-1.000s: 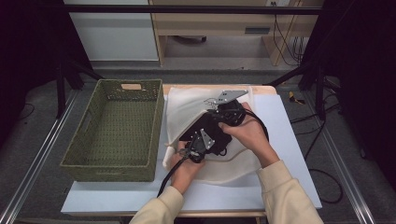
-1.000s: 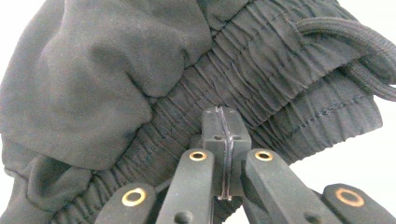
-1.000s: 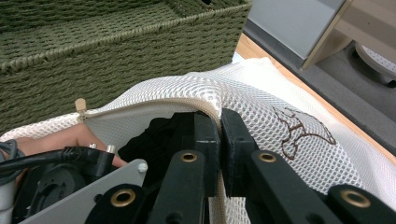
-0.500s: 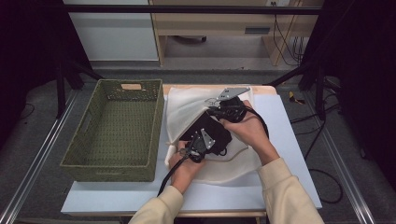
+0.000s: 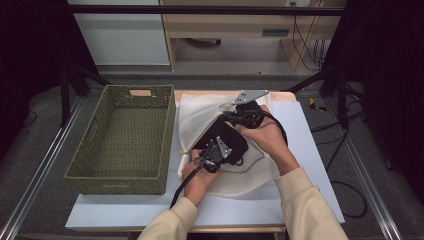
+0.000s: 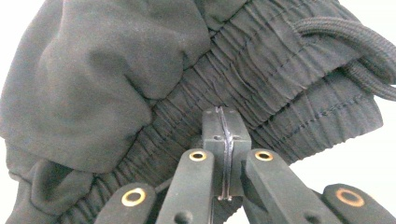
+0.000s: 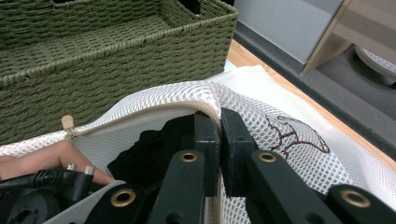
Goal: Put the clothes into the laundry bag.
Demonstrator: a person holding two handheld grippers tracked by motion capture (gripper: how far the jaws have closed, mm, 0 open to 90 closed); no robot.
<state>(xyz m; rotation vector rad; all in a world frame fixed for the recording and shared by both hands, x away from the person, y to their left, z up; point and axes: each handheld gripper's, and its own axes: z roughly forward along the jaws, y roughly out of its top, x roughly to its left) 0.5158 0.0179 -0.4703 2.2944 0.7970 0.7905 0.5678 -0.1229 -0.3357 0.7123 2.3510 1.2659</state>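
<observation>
Left hand-held gripper [image 6: 223,140] clamped on the black garment's [image 6: 140,79] elastic waistband, right hand-held gripper [image 7: 219,135] pinching the white mesh bag's [image 7: 261,107] zippered edge, garment half inside the bag at mid-desk [image 5: 310,125], green wicker basket [image 5: 125,140] left.

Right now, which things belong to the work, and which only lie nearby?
In the job:
- black garment, pinched by the left gripper
- white mesh bag, its rim pinched by the right gripper

Lying about:
- green woven basket
</observation>
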